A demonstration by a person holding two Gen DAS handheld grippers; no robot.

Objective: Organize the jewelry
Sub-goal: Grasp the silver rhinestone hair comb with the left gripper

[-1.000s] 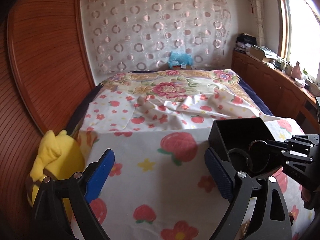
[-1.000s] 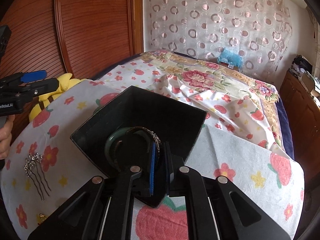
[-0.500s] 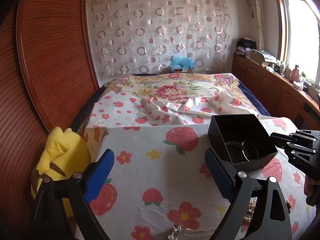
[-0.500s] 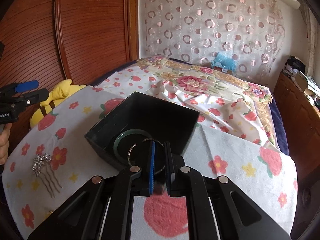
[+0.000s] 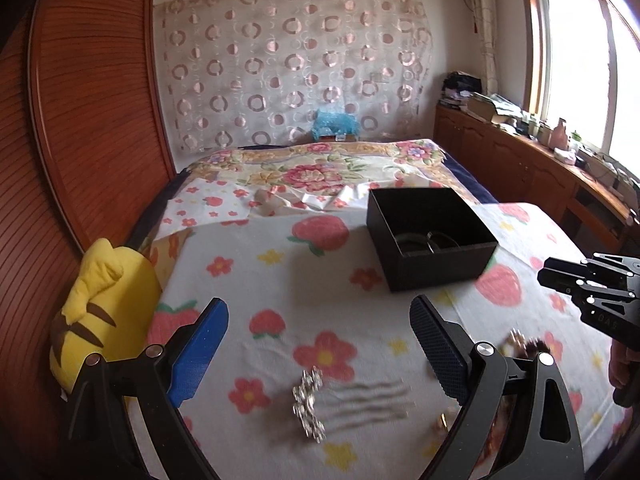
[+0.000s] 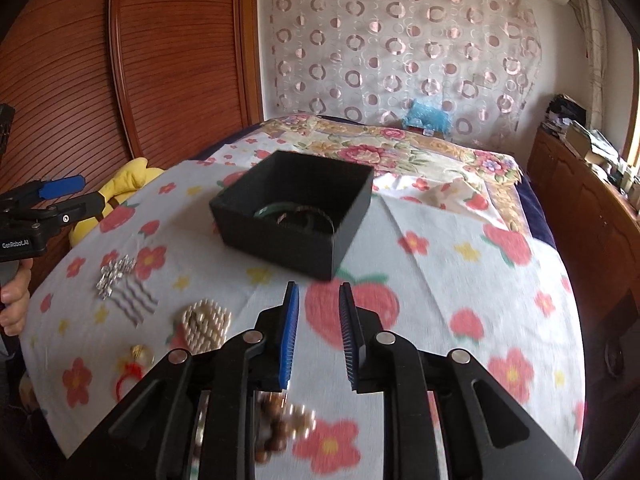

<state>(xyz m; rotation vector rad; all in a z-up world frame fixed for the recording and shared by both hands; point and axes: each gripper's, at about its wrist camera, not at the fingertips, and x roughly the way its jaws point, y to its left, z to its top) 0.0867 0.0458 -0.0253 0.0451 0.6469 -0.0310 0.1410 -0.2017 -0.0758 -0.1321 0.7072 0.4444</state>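
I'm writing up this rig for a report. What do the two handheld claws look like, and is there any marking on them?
Both are black plastic frames with silver rivets. The left claw has one smooth bright-blue pad and one dark, dimpled pad. The right claw carries blue ribbed pads. Seen from the right wrist, the left claw's body bears white lettering, "GenRobot.AI". No cables or sleeves show.

Showing a black box (image 6: 294, 216) with a green bangle (image 6: 267, 210) inside, on a white cloth (image 6: 440, 280) printed with red strawberries, red flowers and yellow stars. Showing a silver hair comb (image 6: 122, 282), a pearl-white beaded piece (image 6: 205, 325), brown beads (image 6: 280, 424). Showing blue pads on black fingers (image 6: 289, 332), a yellow plush toy (image 5: 100, 300) with brown stripes.
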